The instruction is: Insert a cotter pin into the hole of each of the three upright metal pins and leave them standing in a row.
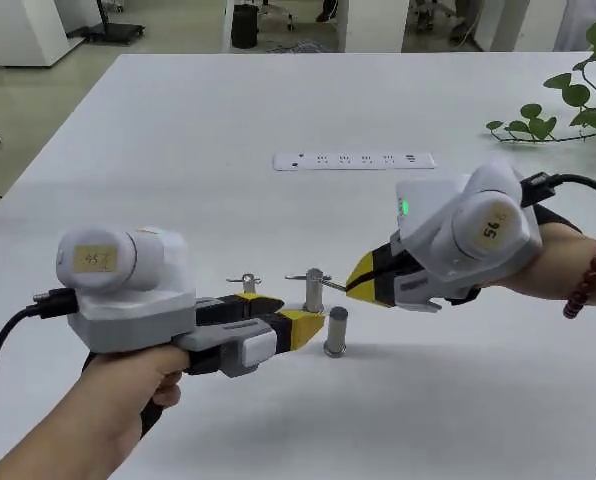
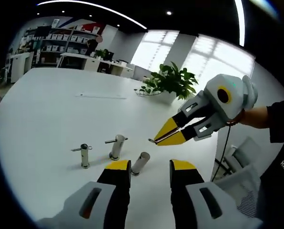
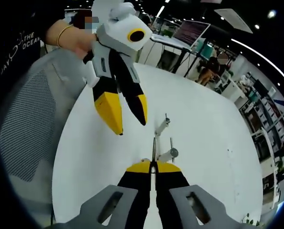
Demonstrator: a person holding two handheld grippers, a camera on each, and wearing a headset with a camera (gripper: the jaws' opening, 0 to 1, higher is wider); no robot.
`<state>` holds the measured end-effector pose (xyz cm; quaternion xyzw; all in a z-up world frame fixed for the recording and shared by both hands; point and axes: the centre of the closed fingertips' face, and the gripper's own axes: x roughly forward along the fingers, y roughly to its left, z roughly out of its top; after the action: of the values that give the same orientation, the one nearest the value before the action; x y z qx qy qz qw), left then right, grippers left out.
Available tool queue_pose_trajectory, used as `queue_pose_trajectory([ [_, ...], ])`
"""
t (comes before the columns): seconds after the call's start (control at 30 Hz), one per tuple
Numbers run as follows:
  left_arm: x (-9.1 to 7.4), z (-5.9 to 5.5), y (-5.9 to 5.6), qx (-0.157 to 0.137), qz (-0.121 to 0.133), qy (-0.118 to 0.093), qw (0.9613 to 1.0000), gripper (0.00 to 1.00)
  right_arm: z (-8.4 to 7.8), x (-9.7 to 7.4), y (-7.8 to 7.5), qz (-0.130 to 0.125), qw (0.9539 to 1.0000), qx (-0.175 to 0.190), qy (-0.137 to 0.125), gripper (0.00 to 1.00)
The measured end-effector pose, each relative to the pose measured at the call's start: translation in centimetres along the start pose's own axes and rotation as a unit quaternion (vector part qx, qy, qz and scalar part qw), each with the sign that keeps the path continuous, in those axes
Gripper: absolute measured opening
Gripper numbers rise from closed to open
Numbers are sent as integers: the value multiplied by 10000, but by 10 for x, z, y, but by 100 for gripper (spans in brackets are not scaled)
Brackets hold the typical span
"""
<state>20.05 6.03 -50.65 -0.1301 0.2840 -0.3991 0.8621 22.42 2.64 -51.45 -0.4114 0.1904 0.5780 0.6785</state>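
Note:
Three short metal pins stand in a loose row on the white table (image 1: 178,150). The far-left pin (image 1: 248,284) and the middle pin (image 1: 314,290) each carry a cotter pin through the top. The nearest pin (image 1: 336,331) has an empty top. My right gripper (image 1: 353,284) is shut on a thin cotter pin (image 3: 154,147), its tip hovering just right of the middle pin. My left gripper (image 1: 303,326) is open, its yellow tips just left of the nearest pin (image 2: 140,162), with nothing between the jaws. The right gripper (image 2: 163,136) hangs above and beyond that pin.
A white power strip (image 1: 355,160) lies further back on the table. A green plant (image 1: 578,100) trails over the far right corner. Cables run from both grippers, and open tabletop surrounds the pins.

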Motion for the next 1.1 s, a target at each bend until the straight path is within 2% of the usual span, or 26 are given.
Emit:
queue_pose_trajectory([
  [0.27,5,-1,-8,-253,-142,20,9996,22,8,0,12,88,9997,-228,-96,0],
  [0.4,6,-1,-10,-280,-173,27,9995,19,13,0,17,156,9993,-303,-139,0],
  [0.5,6,-1,-10,-329,-192,15,9993,15,17,0,20,184,9990,-368,-161,0],
  [0.77,6,1,-12,-436,-251,-31,9987,11,23,2,26,242,9977,-616,-170,0],
  [1.1,5,2,-14,-582,-290,-101,9978,1,27,2,29,239,9969,-731,-166,0],
])
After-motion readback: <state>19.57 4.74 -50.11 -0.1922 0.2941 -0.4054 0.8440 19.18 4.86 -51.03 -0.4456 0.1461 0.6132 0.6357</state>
